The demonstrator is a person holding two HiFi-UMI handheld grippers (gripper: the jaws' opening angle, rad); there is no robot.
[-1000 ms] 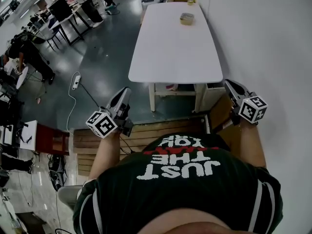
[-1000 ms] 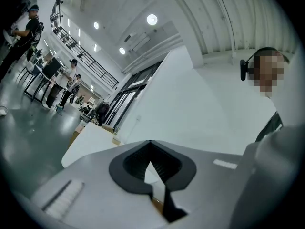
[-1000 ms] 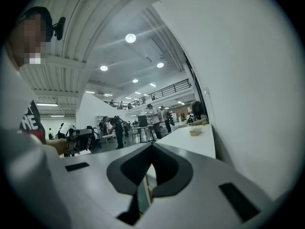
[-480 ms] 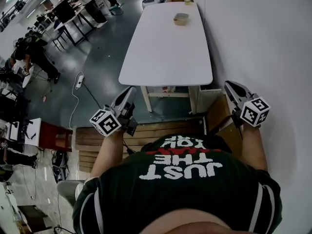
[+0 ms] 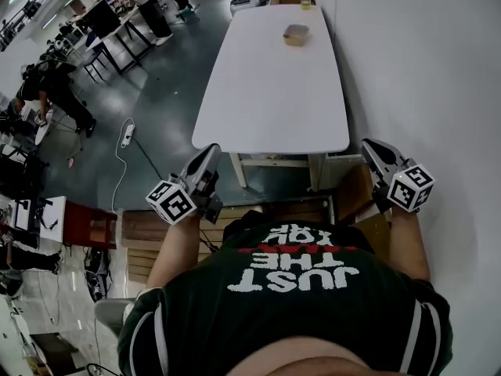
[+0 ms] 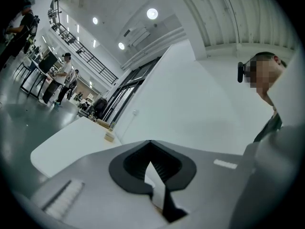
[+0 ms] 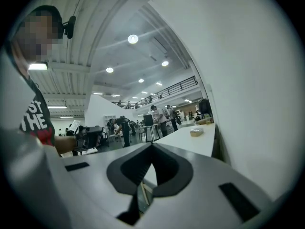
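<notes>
The left claw [image 5: 210, 152] is pinched shut, its 2 jaws pressed tip to tip with nothing between them. The right claw [image 5: 369, 143] is the same, closed up tight and holding nothing. Both are up in the air in front of the person, touching no thing, and both point toward the white table [image 5: 270, 92]. That table is the thing closest to them. The left claw hangs just short of the table's near left corner. The right claw hangs just short of its near right corner, close to the white wall [image 5: 423, 69] that runs along the table's right side. Way down at the far end of the table sits 1 small tan box [image 5: 296, 34], well apart from both claws. Wooden boards [image 5: 141, 233] lie on the floor on the near side of the table, under the person's arms. A white power strip [image 5: 124, 130] lies on the gray floor to the left of the table. I think it is best to hold both claws level and keep the right one from bumping the wall.
</notes>
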